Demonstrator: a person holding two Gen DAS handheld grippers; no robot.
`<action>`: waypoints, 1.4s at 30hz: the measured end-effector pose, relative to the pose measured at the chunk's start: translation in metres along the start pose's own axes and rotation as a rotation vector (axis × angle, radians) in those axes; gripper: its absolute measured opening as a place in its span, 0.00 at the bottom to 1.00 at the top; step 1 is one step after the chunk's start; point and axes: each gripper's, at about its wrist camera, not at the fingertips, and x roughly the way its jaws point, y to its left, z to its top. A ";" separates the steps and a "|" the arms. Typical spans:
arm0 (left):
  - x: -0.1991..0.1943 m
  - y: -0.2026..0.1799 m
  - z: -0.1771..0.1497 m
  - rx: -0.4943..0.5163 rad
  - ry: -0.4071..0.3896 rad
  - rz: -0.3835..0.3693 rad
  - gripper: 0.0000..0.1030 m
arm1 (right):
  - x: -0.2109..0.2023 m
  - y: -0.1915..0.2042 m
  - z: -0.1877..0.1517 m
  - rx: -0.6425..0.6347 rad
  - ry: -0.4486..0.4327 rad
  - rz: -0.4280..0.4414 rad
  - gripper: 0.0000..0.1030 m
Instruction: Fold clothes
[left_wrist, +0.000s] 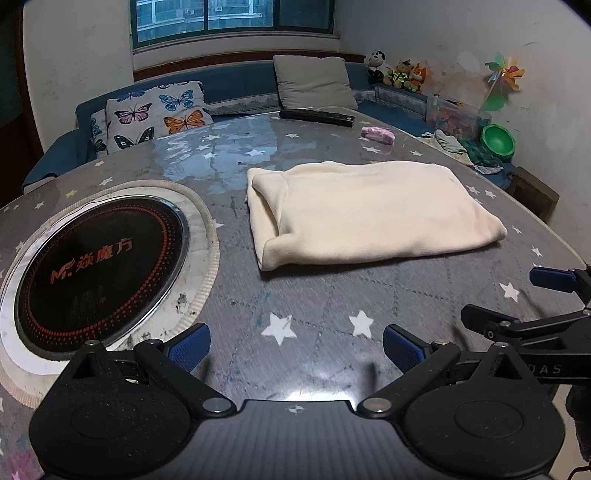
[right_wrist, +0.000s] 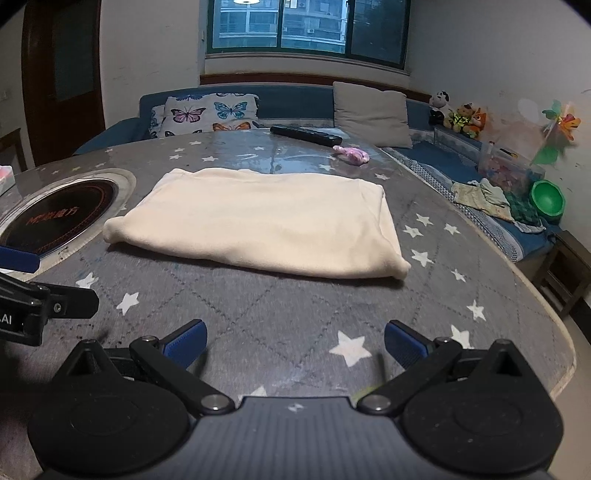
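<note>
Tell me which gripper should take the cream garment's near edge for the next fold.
Probably the right gripper: open, it faces the cream garment squarely. The left gripper, also open, sits offset toward the induction cooktop.

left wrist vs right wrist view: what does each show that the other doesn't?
Left wrist only: the whole induction hob with its full white ring, and the left claw seen from behind, open and empty.

Right wrist only: a dark wooden door at far left, the table's right edge with floor beyond, and the right claw seen from behind, open and empty.

Both: the folded cream garment lying flat on the star-patterned table, a black remote, a pink item, the butterfly cushion, the window, and plush toys.
</note>
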 end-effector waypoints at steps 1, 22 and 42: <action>-0.001 -0.001 -0.001 0.001 -0.001 -0.001 0.98 | -0.001 0.000 -0.001 0.002 0.000 0.001 1.00; -0.019 -0.008 -0.019 0.016 -0.017 -0.005 0.98 | -0.019 0.007 -0.014 0.036 -0.012 0.002 1.00; -0.026 -0.016 -0.026 0.033 -0.030 -0.005 0.98 | -0.028 0.013 -0.019 0.046 -0.024 0.007 1.00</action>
